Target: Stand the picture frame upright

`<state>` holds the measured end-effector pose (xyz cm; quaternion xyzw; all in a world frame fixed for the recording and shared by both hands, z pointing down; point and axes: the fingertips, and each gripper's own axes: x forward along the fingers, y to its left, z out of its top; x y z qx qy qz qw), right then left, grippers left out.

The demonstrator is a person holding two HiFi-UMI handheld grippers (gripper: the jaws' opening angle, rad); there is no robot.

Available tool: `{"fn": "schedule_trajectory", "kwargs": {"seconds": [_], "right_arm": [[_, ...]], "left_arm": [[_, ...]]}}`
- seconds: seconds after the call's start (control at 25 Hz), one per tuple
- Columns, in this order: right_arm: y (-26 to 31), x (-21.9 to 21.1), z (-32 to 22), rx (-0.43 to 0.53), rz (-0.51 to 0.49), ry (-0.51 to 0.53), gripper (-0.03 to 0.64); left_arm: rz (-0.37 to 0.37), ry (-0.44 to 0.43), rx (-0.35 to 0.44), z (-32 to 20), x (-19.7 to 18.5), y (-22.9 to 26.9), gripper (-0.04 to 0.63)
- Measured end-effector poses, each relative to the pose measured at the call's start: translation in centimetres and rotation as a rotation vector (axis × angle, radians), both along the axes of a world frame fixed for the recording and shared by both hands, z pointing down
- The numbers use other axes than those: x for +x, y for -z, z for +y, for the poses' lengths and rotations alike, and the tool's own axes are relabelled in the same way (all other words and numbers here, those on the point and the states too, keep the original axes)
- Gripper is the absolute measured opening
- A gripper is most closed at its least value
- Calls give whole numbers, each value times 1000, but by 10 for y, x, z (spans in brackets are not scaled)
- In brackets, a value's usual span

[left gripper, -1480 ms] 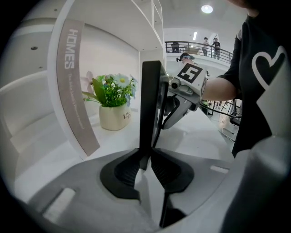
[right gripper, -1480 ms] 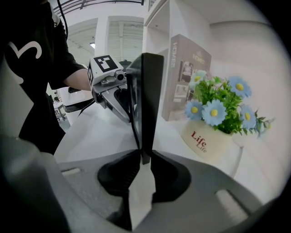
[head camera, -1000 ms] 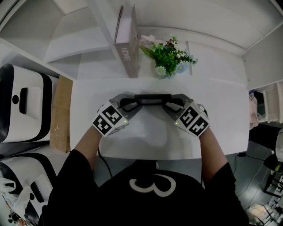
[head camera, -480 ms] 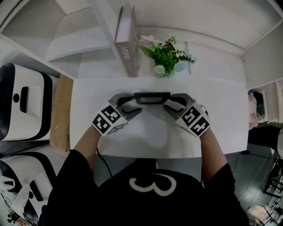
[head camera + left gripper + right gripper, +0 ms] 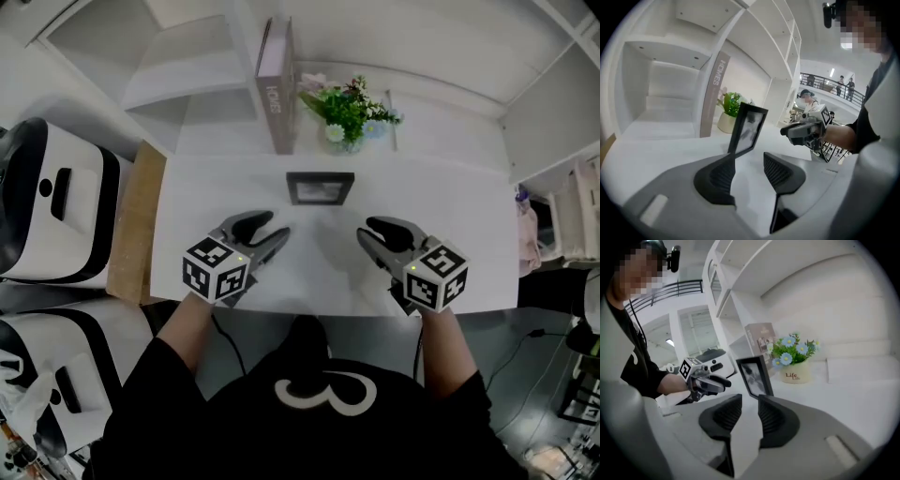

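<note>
Head view: the picture frame (image 5: 321,187) stands on its lower edge on the white table (image 5: 469,225), leaning back a little, its picture side toward the person, just in front of the flower pot (image 5: 345,141). It lies ahead of both claws and midway between them, touching neither. The left gripper (image 5: 274,232) is spread with nothing between its pads (its jaws have just been opening). The right gripper (image 5: 364,236) is also parted and empty, its jaws having just opened and then eased in slightly. Each gripper view shows the frame upright beyond bare jaws, with its long axis vertical. Neither hand looks clearly nearer. By my reading the frame already stands, so any correction means reaching forward and inward.
</note>
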<state>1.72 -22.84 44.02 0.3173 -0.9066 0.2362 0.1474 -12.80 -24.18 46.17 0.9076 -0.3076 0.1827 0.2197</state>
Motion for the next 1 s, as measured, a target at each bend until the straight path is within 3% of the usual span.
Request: {"fn": "schedule_trajectory", "kwargs": {"seconds": [0.36,0.52,0.68,1.0], "right_arm": [[101,-13,109,131,-197,-5,9],[136,-10,147,205,-242,-7,3],[156,-8,181,240,-266,-1,3],[179,-1,217,301,-276,-5,3]], "left_arm": [[195,51,27,107,41,101,49],[239,74,75,147,51,138,15],[313,36,115,186,64,174,11],[305,1,208,222,81,208,11]]}}
